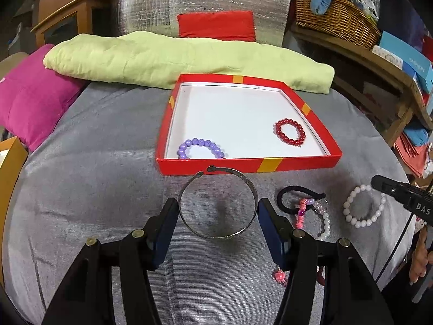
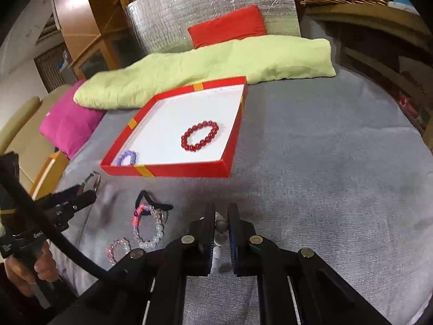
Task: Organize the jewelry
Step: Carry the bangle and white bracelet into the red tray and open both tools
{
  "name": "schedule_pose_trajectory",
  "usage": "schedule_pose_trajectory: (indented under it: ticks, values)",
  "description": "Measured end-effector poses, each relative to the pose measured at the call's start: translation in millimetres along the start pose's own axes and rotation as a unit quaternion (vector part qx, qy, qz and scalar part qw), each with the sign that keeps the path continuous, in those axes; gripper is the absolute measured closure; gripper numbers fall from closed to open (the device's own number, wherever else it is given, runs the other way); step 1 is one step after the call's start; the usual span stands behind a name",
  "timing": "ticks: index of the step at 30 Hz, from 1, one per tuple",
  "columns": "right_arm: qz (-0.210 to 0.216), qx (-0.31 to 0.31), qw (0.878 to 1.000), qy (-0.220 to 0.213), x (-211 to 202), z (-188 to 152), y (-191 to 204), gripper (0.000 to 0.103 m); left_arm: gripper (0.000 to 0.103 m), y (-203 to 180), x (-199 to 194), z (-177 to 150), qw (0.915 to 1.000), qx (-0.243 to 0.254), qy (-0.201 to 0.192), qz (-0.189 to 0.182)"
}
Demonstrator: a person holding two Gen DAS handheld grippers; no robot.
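A shallow red box (image 1: 270,162) (image 2: 173,169) with a white floor sits on the grey cloth. It holds a purple bead bracelet (image 1: 200,147) (image 2: 125,157) and a red bead bracelet (image 1: 290,132) (image 2: 200,136). My left gripper (image 1: 217,208) is shut on a silver metal bangle (image 1: 216,235), gripping its two sides just in front of the box. My right gripper (image 2: 222,219) is shut on a white bead bracelet (image 2: 217,254), which also shows in the left wrist view (image 1: 362,207). A black hair tie (image 1: 295,192) (image 2: 151,203) and a pink-and-white beaded piece (image 1: 324,224) (image 2: 150,230) lie between the grippers.
A pale green folded cloth (image 1: 189,59) (image 2: 205,65) lies behind the box, with a magenta cushion (image 1: 32,103) (image 2: 67,124) at the left. A pink bead bracelet (image 2: 117,249) lies near the front. A wicker basket (image 1: 335,19) stands on a wooden shelf at the right.
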State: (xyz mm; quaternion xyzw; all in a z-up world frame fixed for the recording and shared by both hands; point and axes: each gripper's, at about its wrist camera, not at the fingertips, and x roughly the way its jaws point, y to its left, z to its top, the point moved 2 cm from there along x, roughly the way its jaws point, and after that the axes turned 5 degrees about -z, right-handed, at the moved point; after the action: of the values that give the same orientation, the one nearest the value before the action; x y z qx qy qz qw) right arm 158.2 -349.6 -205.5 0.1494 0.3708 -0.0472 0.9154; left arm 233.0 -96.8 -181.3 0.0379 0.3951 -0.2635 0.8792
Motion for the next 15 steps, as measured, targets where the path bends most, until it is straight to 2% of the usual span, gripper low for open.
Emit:
schedule_pose_trajectory:
  ticks: [7,10,15]
  values:
    - [0.033,0.020,0.999,-0.032,-17.9,14.8,2.7,0.093,0.041,-6.4,-3.0,4.9,0.9999,0.007,-0.009,-0.006]
    - [0.056,0.021,0.997,-0.047,-26.6,28.2,11.7,0.093,0.041,-10.2,-3.3,10.0,0.9997,0.005,-0.006,-0.024]
    - [0.087,0.033,0.995,-0.048,-18.8,56.6,24.5,0.092,0.041,-7.7,-2.1,38.2,0.9987,-0.001,-0.014,-0.050]
